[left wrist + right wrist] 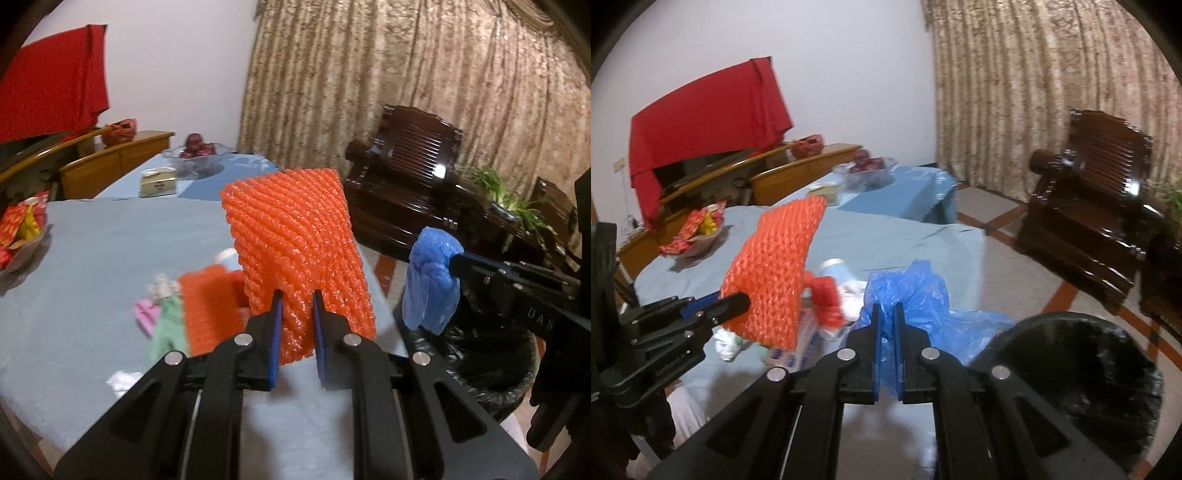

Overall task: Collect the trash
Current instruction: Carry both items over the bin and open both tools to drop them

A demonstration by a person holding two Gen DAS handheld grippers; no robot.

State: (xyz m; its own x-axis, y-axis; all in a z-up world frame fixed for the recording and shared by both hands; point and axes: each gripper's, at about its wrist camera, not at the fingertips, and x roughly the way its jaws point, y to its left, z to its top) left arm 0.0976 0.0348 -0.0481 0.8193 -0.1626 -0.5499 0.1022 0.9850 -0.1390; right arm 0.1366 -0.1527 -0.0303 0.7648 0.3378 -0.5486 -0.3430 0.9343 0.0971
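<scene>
My left gripper (297,308) is shut on the lower edge of an orange foam fruit net (291,236), which stands up above the table (92,258). The right wrist view shows the same net (775,269) in the left gripper (735,301), off to the left. My right gripper (887,312) is shut on a crumpled blue plastic bag (912,291), which hangs from its tips (432,280). A bin with a black liner (1071,369) stands on the floor just right of the table edge. More trash lies on the cloth: another orange net (207,310) and pink and green wrappers (162,317).
A glass bowl of red fruit (197,151) and a tissue box (158,181) sit at the far end. A basket of red snack packets (22,229) is at the left. A dark wooden armchair (406,177) and a potted plant (517,206) stand to the right.
</scene>
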